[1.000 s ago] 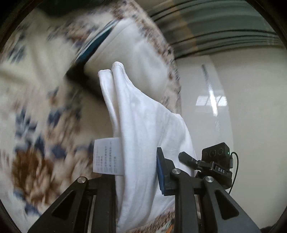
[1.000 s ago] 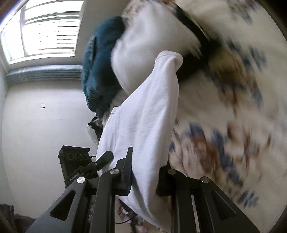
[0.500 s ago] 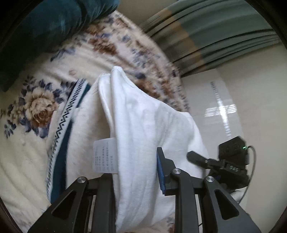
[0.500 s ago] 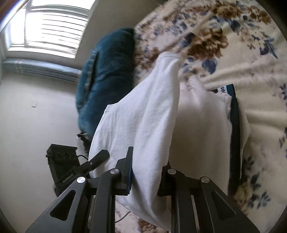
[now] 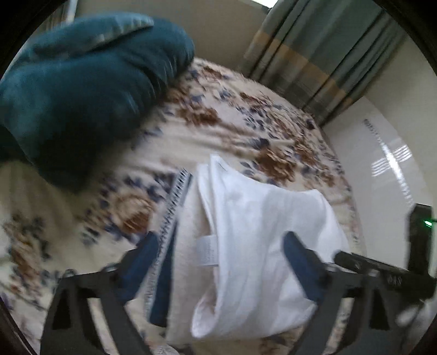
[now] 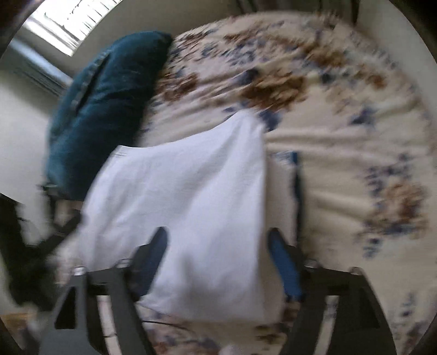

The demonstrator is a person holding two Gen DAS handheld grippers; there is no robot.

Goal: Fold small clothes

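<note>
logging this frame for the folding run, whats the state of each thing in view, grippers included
left gripper: open, jaws spread wide, gripping nothing
right gripper: open, jaws apart, gripping nothing
white cotton garment: released, folded over, lying on the cream towel
cream towel with dark blue patterned border: folded, flat on the bedspread
teal velvet cushion: resting on the bedspread, untouched
floral cream bedspread: spread out, slightly wrinkled

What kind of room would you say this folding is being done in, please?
Most likely a bedroom. The white garment lies on a floral bedspread, a teal pillow sits at its far end, striped curtains hang behind, and a window with blinds shows in the right wrist view.
</note>
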